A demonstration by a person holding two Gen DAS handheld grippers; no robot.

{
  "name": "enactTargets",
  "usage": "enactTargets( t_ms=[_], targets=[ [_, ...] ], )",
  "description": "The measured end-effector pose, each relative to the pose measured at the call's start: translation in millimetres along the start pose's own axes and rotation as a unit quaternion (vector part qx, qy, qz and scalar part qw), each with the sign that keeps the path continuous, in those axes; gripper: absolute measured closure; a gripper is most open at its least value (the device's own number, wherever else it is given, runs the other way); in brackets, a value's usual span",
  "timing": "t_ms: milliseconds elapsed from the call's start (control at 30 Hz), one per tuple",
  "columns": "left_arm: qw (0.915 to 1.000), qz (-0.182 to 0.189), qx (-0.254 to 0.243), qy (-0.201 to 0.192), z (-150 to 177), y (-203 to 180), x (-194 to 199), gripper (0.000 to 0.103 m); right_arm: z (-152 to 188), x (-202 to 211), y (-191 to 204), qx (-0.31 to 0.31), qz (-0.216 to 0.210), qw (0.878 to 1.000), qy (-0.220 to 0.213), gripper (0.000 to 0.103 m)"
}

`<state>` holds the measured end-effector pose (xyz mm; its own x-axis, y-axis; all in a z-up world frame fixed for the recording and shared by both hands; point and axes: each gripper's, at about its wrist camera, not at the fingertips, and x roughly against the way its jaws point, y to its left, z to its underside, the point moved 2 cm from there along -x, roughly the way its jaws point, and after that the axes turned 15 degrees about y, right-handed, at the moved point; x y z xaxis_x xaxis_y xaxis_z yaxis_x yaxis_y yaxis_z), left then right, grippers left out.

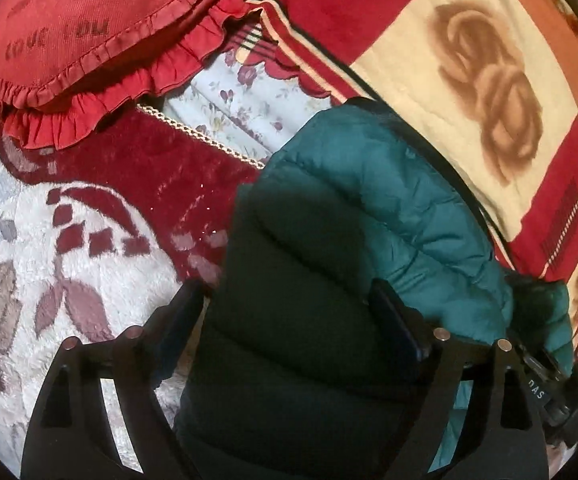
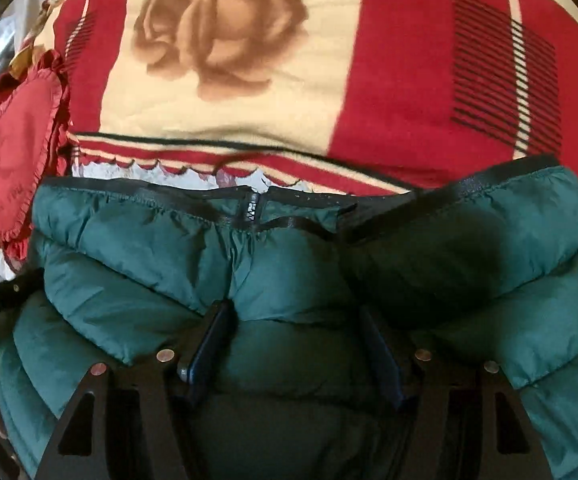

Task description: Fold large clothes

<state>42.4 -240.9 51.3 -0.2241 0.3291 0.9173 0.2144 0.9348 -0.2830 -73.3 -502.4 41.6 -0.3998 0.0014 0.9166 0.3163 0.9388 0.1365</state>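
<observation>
Green puffer jacket [image 2: 289, 264] is lying on a bed, bunched up near the edge where the red-and-cream rose blanket [image 2: 249, 100] starts, with a frilly red pillow [image 1: 89, 28] off toward the head corner and a fuzzy red-and-white throw [image 1: 69, 240] under its near side.

Left hand-held gripper [image 1: 289, 320] has its jaws spread wide, straddling a thick fold of the jacket without pinching it, so it reads as released. Right hand-held gripper [image 2: 293, 344] is also parted, with a puffy quilted section sitting between the pads; they look like they flank it rather than squeeze, so I'd call it released too.

If I'm guessing the step, it's setting up a fresh grab for the next fold. Tip: with down like this, go for the seam lines or the black-bound hem [image 2: 193, 200], not the fat middle of a baffle, or it squishes out. Grab both sides evenly so the fold stays square.

Jacket itself: dark teal, shiny nylon, horizontal quilting, black trim and a small label at the collar [image 2: 251, 210]. Slippery and springy, I'd bet.
</observation>
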Motion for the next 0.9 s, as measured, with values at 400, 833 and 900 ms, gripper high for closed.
enactTargets(
  t_ms=[400,833,900],
  targets=[
    [0.9969,-0.03,-0.058,-0.044,17.4,-30.7,43.4,0.016,35.1,91.1,-52.8,-0.046,0.033,0.996,-0.072,0.038],
    [0.9997,-0.019,-0.013,-0.002,-3.6,-11.2,-11.3,0.012,35.2,31.2,-102.1,-0.096,0.08,0.992,-0.03,0.026],
    [0.9995,-0.027,-0.016,-0.004,-2.5,-12.8,-11.8,0.012,34.3,32.0,-102.4,-0.095,0.081,0.992,-0.024,0.026]
  ],
)
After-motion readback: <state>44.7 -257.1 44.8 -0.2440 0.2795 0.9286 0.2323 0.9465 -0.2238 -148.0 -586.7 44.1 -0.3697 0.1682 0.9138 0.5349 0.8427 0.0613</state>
